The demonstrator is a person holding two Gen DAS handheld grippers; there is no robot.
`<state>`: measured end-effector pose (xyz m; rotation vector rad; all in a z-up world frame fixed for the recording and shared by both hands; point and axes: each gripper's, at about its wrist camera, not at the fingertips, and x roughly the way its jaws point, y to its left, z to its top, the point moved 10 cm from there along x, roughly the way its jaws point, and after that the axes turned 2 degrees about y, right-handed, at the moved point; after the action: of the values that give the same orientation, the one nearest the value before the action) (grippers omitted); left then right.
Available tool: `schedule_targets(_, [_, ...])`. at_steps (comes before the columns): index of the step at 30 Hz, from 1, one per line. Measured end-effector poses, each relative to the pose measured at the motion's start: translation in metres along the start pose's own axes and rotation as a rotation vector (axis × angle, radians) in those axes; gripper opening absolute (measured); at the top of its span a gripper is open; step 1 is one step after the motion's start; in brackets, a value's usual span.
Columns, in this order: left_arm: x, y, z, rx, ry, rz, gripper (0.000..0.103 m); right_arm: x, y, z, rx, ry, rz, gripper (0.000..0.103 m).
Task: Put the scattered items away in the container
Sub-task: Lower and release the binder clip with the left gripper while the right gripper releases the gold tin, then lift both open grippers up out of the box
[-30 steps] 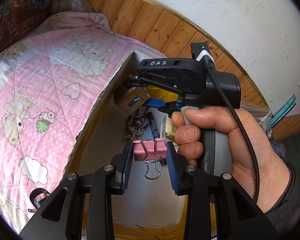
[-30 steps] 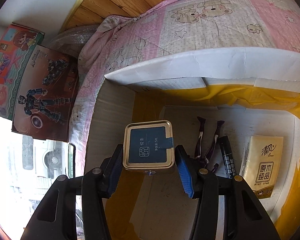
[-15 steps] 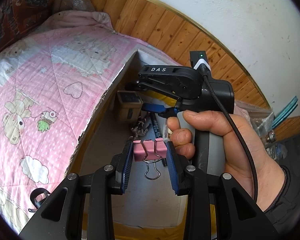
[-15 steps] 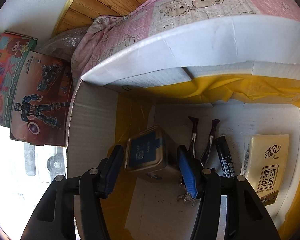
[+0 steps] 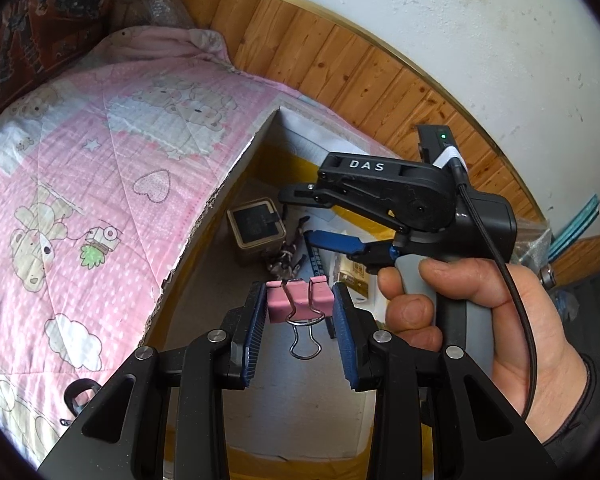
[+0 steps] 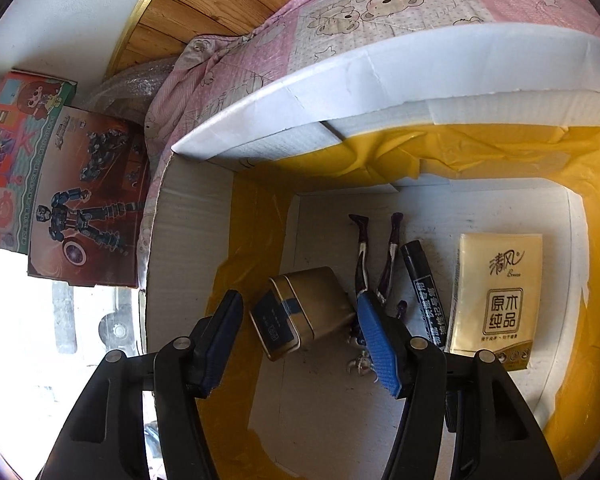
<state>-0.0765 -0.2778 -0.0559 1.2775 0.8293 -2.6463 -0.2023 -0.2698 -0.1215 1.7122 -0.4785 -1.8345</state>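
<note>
In the cardboard box [image 6: 188, 248] lie a gold tin [image 6: 296, 312], doll [image 6: 364, 256], marker [image 6: 424, 288] and tissue pack [image 6: 500, 296]; the right gripper [image 6: 300, 336] is opening, empty, above it, while the left gripper [image 5: 300, 312] clamps a pink binder clip [image 5: 298, 300].

Left gripper [image 5: 300, 312] over the open cardboard box [image 5: 236, 184]

Its jaws clamp a pink binder clip [image 5: 300, 300]. At two o'clock, a hand [image 5: 480, 320] holds the right gripper [image 5: 324, 220], jaws opening, above a gold tin [image 5: 256, 230] at twelve on the box floor.
</note>
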Motion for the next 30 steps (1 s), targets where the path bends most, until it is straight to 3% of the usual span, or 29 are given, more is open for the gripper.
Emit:
schedule_targets(4, [0.001,0.003,0.0,-0.015,0.001,0.015,0.048,-0.01,-0.003,-0.007,0.008,0.001,0.01,0.061])
schedule_targets(17, [-0.009,0.016,0.01,-0.074,-0.055,0.018,0.049,-0.048,-0.007,-0.036,0.005,0.001,0.051,0.061])
schedule_targets(30, [-0.013,-0.006,0.004,0.103,-0.088,0.12,0.049,-0.085,0.012,-0.081,-0.146,-0.003,0.031,0.061])
